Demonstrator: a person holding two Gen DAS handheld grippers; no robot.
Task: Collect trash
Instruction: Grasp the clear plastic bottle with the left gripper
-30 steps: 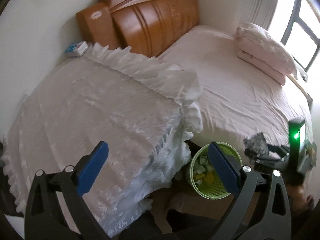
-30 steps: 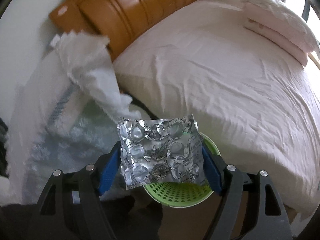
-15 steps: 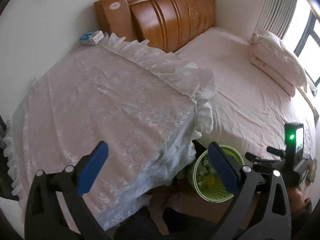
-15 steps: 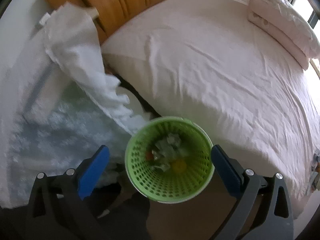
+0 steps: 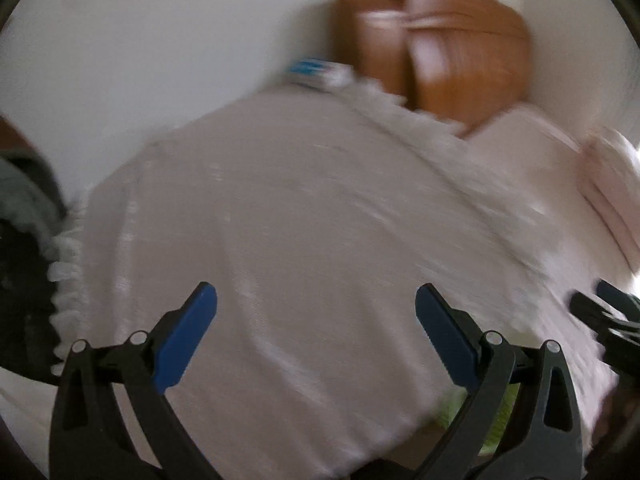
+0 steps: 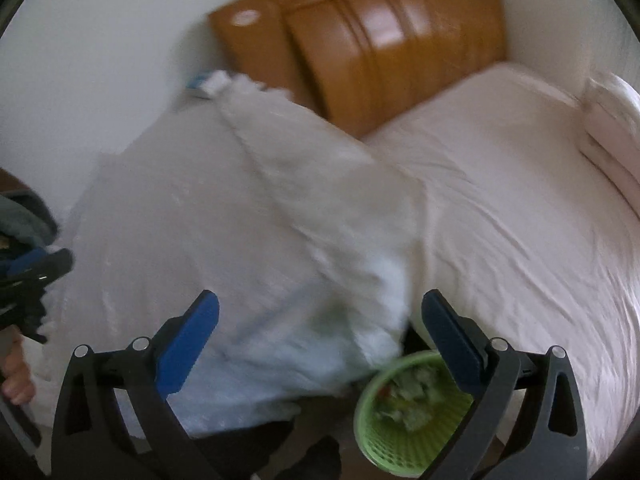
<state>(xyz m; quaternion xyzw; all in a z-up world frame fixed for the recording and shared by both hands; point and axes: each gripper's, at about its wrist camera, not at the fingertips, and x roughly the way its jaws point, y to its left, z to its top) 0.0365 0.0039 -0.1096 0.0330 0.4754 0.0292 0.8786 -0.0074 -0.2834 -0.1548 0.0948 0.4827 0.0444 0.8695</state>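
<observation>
Both pics are blurry, so small stuff is hard to see.

The right gripper (image 6: pixel 320 336) has its blue fingers (image 6: pixel 188 340) wide apart w/ nothing between them. The left gripper (image 5: pixel 316 332) is the same: fingers spread, nothing held. Prob both are free so they can go pick up more trash.

The green bin (image 6: pixel 404 412) sits on the floor, tucked in the gap between the counter w/ the lace cloth (image 6: pixel 248 232) and the bed (image 6: pixel 520 208). It is low and right under the right gripper, partly behind its right finger. There is trash (image 6: pixel 408 380) inside, pale scraps and a bit of yellow and red, can't tell what each bit is. A bin there is easy to drop things into from above. In the left wrist view only a sliver of green shows, low by the right finger.

Near the bin: the cloth's frilly edge hangs down just beside its rim and could get in the way of a drop. Far from the bin, at the back of the counter by the wall, there is a small blue and white box (image 5: pixel 314 72). The brown headboard (image 6: pixel 384 44) stands behind the bed, and a folded pink pillow (image 6: pixel 612 128) lies at the bed's far side. No other loose trash shows on the cloth, but the blur may hide some.
</observation>
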